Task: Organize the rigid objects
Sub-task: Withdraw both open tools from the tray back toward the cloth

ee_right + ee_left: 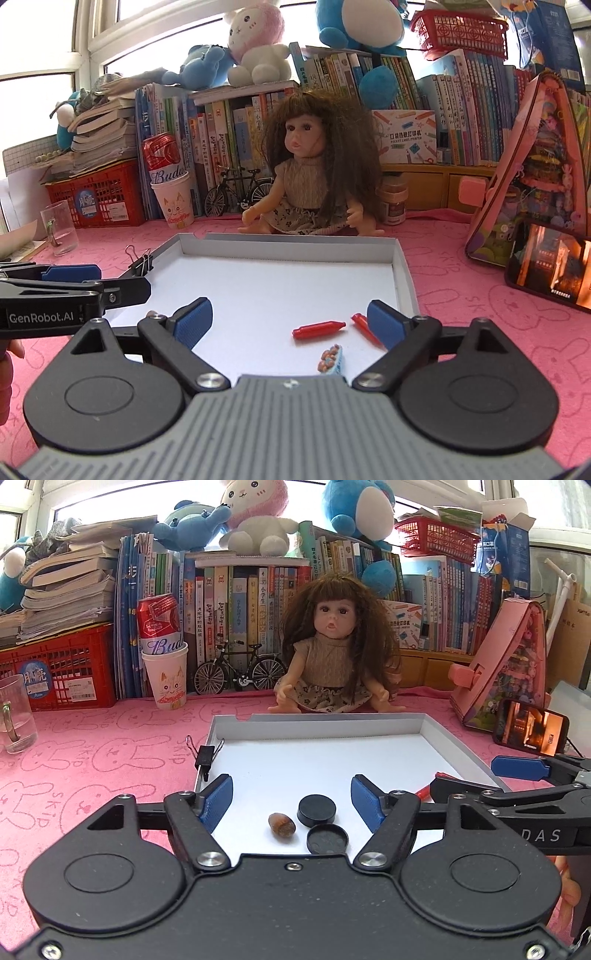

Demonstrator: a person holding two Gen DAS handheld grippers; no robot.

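Observation:
A shallow white tray lies on the pink cloth. In the left wrist view a black round puck, a black round lid and a brown nut-like piece lie in its near part. My left gripper is open and empty just above them. In the right wrist view a red bottle-shaped piece, a second red piece and a small blue block with beads lie in the tray. My right gripper is open and empty above them.
A black binder clip grips the tray's left rim. A doll sits behind the tray. A phone, a pink case, a paper cup with a can and a glass mug stand around.

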